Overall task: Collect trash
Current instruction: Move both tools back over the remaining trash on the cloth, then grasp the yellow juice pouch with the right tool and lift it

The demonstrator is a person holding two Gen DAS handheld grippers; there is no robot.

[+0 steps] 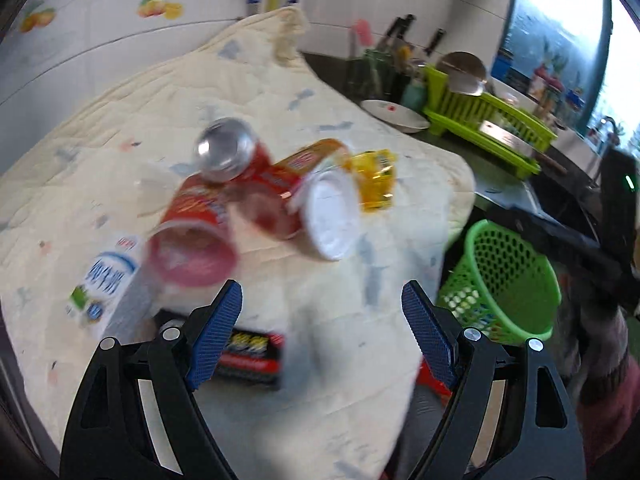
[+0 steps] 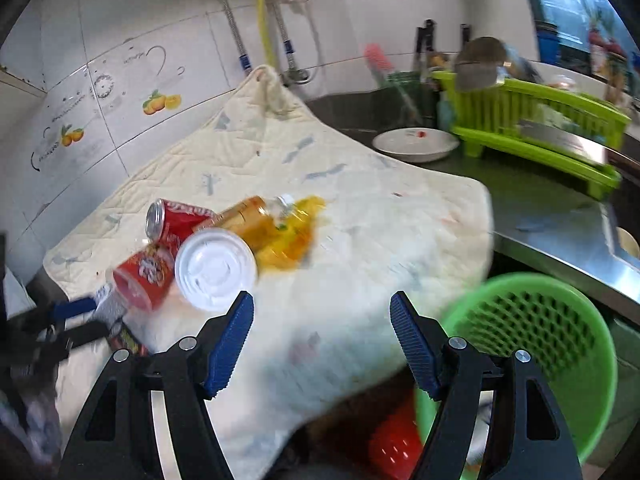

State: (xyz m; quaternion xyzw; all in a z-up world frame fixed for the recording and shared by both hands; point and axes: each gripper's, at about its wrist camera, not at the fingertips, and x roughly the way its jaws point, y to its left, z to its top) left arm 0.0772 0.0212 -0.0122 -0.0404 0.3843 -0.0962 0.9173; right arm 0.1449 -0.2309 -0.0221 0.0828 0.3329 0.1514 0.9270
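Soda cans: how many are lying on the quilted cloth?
1. The red soda can lies on its side at the far left of the trash pile, silver end showing, against the orange bottle. Others may be hidden.

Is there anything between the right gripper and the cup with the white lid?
Nothing visible. The right gripper is open and empty, and only bare quilted cloth lies between its fingers and the white-lidded cup.

Red can [image 2: 176, 222], green perforated basket [image 2: 560, 344]
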